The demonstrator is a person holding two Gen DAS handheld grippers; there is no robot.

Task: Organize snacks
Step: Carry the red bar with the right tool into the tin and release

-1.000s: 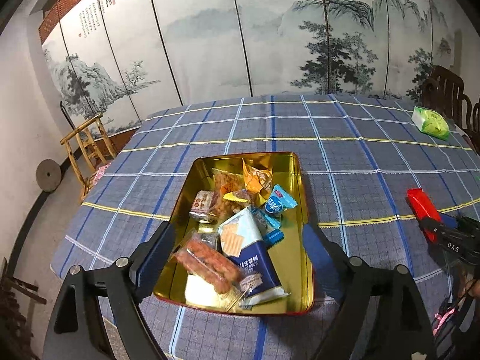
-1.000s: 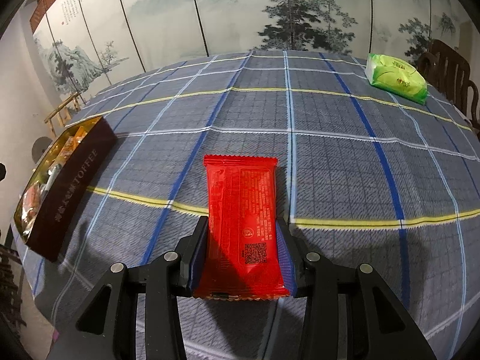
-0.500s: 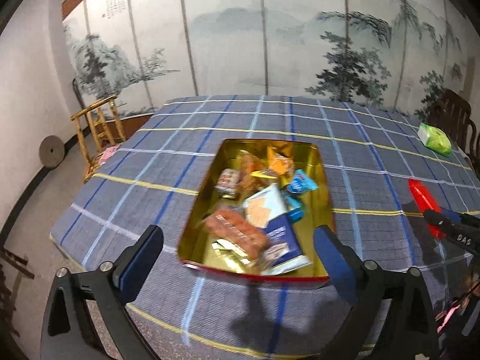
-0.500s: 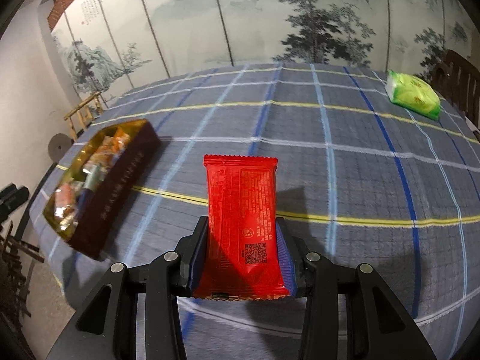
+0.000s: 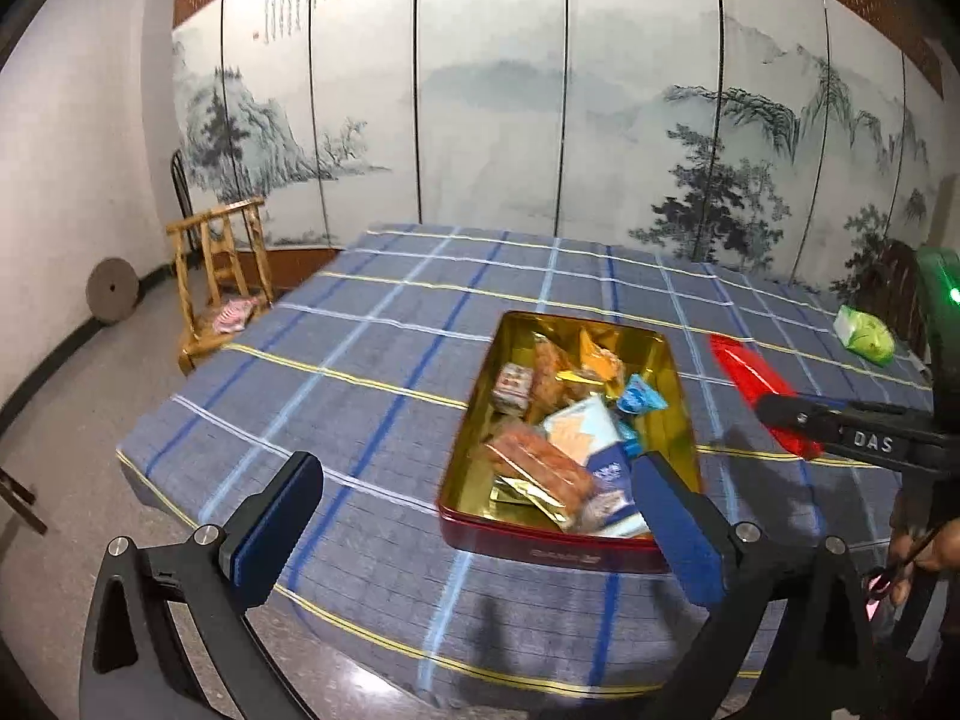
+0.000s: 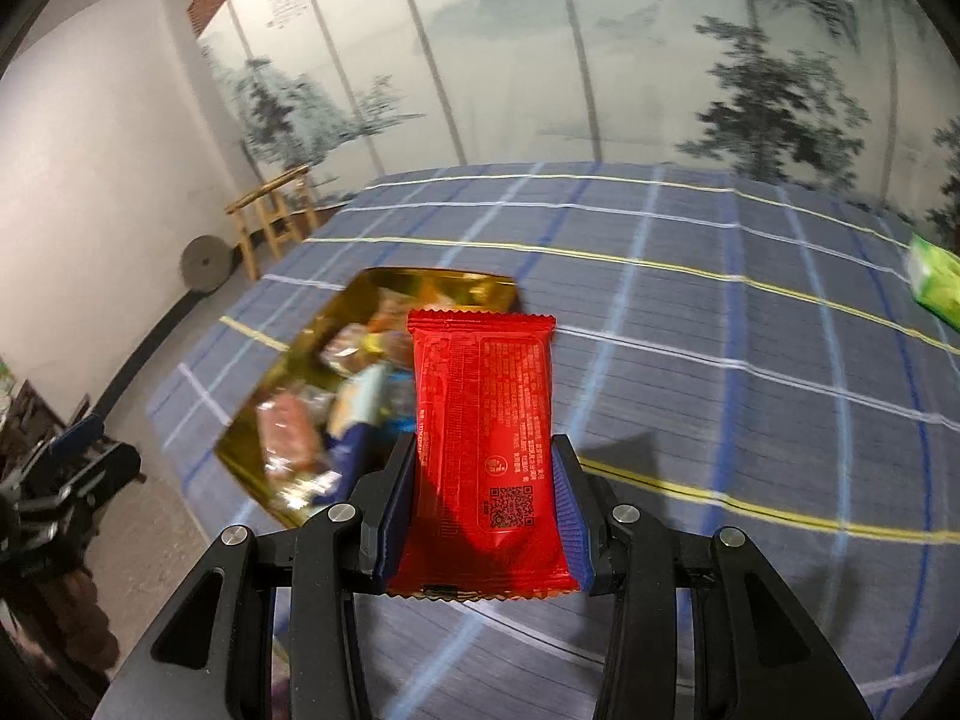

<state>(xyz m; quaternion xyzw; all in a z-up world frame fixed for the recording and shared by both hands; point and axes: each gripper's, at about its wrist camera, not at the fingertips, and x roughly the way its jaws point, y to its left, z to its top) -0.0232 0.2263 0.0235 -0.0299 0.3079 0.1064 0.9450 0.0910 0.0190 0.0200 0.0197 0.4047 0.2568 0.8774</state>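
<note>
Now right claw (image 6: 483, 510) grips red packet (image 6: 483, 420).

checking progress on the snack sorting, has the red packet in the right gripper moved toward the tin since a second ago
Yes. The red packet, shut in the right gripper, was well right of the gold tin; now it overlaps the tin's right edge.

Two fisheye views, each looking forward and downward along a handheld gripper's fingers. The left wrist view sits off the near edge of the bench (image 5: 384, 372), facing its far edge and the painted screen (image 5: 492, 120) behind. The right wrist view hovers above the bench, closer in, angled toward its left edge. Both share the gold tin (image 5: 678, 408) of snacks, the plaid cloth, the screen, the wooden chair (image 5: 219, 276) and the green packet (image 5: 864, 333).
</note>
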